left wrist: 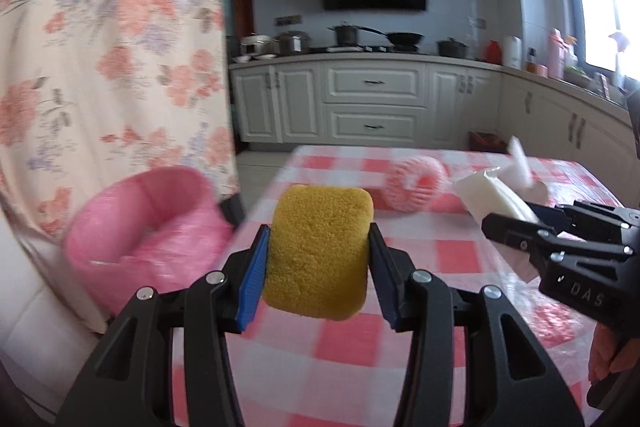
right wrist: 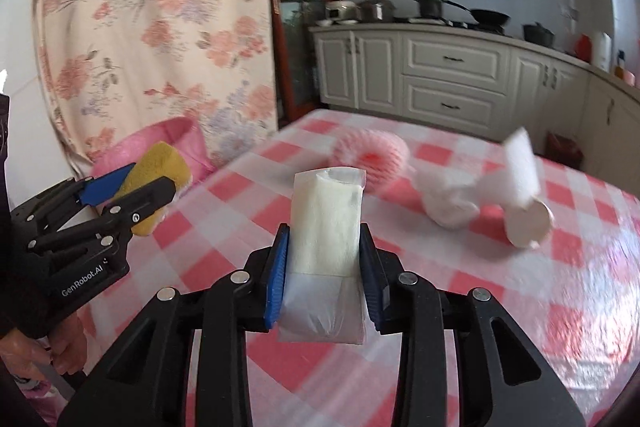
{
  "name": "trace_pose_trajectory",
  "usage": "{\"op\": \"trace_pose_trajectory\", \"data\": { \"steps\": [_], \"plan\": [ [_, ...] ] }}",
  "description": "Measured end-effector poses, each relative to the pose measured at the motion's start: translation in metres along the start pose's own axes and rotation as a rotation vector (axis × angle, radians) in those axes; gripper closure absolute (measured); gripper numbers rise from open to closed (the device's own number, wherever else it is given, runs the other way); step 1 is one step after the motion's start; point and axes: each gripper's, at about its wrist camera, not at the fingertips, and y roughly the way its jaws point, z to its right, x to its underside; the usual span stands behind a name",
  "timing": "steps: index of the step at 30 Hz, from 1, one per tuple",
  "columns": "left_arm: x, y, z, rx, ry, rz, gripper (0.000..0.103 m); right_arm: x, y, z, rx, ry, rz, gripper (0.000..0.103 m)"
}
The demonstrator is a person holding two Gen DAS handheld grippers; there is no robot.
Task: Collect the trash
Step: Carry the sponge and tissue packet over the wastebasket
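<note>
While the left tongs (left wrist: 318, 259) grip a yellow sponge (left wrist: 318, 253) above the checked tabletop (left wrist: 448, 255), the right tongs (right wrist: 324, 255) pinch a white tissue packet (right wrist: 326, 223). Beyond the sponge a pink net ring (left wrist: 414, 185) lies on the cloth, with crumpled white paper (right wrist: 450, 201) and a tipped paper cup (right wrist: 526, 219) beside it. Left of the sponge stands a pink-lined bin (left wrist: 148, 223). Behind are a floral curtain (left wrist: 112, 59) and white kitchen cabinets (left wrist: 372, 103).

Left black plastic two-finger gripper (left wrist: 318, 251): blue ribbed pads (left wrist: 251, 283), silver screw heads at linkage pivots, white "GenRobot.AI" lettering. Right black plastic two-finger gripper (right wrist: 323, 259): identical blue pads (right wrist: 276, 277), silver screws, "DAS" marking.
</note>
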Motion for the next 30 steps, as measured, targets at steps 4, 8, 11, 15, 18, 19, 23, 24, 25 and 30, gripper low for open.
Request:
{"op": "trace_pose_trajectory", "data": {
  "steps": [4,8,11,15,18,19,23,24,25,30],
  "plan": [
    [-0.006,-0.010,-0.038,-0.068,-0.036,0.029,0.057,-0.020,0.012,-0.033,-0.058,-0.053,0.023,0.069],
    [-0.011,-0.017,-0.076,-0.127,-0.064,0.048,0.057,-0.036,0.027,-0.065,-0.117,-0.091,0.035,0.069],
    [-0.012,-0.016,-0.095,-0.159,-0.076,0.050,0.057,-0.050,0.042,-0.089,-0.162,-0.115,0.040,0.069],
    [-0.013,-0.014,-0.123,-0.203,-0.090,0.052,0.057,-0.065,0.061,-0.114,-0.208,-0.133,0.039,0.069],
    [-0.014,-0.009,-0.141,-0.227,-0.097,0.049,0.057,-0.074,0.075,-0.132,-0.242,-0.147,0.036,0.069],
    [-0.015,-0.005,-0.149,-0.233,-0.099,0.046,0.057,-0.077,0.080,-0.139,-0.254,-0.155,0.033,0.069],
    [-0.017,0.011,-0.172,-0.245,-0.108,0.031,0.057,-0.087,0.097,-0.161,-0.295,-0.186,0.027,0.069],
    [-0.018,0.015,-0.177,-0.254,-0.110,0.027,0.057,-0.090,0.102,-0.165,-0.306,-0.189,0.024,0.069],
    [-0.019,0.018,-0.181,-0.259,-0.112,0.026,0.057,-0.093,0.106,-0.169,-0.317,-0.192,0.024,0.069],
    [-0.021,0.036,-0.210,-0.289,-0.140,0.019,0.057,-0.105,0.135,-0.179,-0.342,-0.185,0.003,0.069]
  ]
}}
